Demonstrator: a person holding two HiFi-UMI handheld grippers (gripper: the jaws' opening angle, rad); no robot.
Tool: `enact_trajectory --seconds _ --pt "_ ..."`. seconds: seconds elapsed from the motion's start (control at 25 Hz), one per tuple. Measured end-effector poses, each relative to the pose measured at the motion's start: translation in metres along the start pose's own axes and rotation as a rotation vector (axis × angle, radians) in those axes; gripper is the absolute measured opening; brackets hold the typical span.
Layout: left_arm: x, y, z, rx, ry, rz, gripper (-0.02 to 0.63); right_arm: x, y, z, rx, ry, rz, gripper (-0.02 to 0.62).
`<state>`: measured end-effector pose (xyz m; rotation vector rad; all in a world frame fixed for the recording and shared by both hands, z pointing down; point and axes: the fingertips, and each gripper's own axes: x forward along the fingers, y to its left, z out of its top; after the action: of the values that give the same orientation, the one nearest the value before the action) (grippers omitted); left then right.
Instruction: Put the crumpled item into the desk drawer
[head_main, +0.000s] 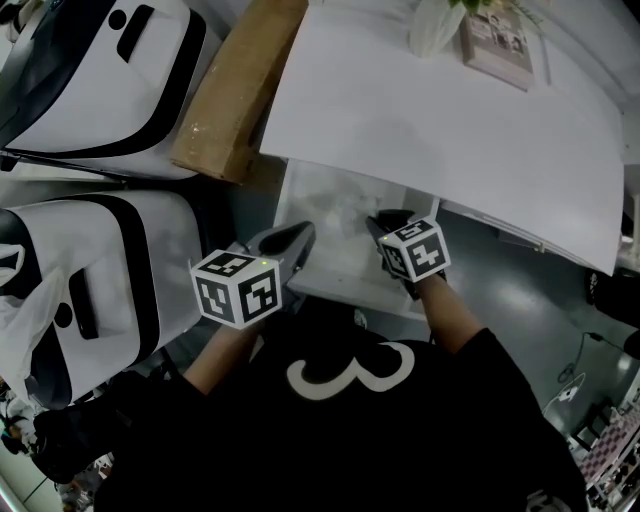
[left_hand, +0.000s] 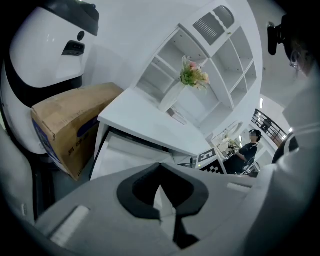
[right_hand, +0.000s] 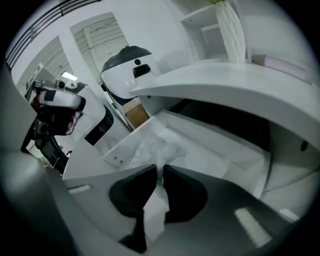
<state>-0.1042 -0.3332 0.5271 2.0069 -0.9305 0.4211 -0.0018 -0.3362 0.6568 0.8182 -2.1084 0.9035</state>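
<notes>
The crumpled item, a wad of thin translucent white film, hangs over the open desk drawer. My right gripper is shut on it, a strip of the film running down between the dark pads. In the head view the right gripper reaches over the drawer, and the crumpled item shows faintly inside. My left gripper hovers at the drawer's left side. In its own view the left gripper is shut with nothing between its jaws, and the drawer lies ahead under the desk top.
A cardboard box leans against the desk's left side. Two white machines with black bands stand further left. A vase of flowers and a book sit on the desk, below a white shelf unit. A person stands far off.
</notes>
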Motion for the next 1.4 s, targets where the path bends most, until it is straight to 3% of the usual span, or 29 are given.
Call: enact_trajectory --seconds 0.72,1.08,1.4 --pt "0.007 0.023 -0.004 -0.038 0.013 0.002 0.011 0.069 -0.030 -0.041 0.107 0.153 -0.032 0.048" --pt "0.005 0.029 -0.006 -0.049 0.009 0.009 0.011 0.080 -0.040 -0.049 0.173 0.169 -0.045 0.060" --pt "-0.003 0.022 -0.005 -0.032 -0.001 0.009 0.011 0.062 -0.040 -0.040 0.251 0.103 -0.044 0.178"
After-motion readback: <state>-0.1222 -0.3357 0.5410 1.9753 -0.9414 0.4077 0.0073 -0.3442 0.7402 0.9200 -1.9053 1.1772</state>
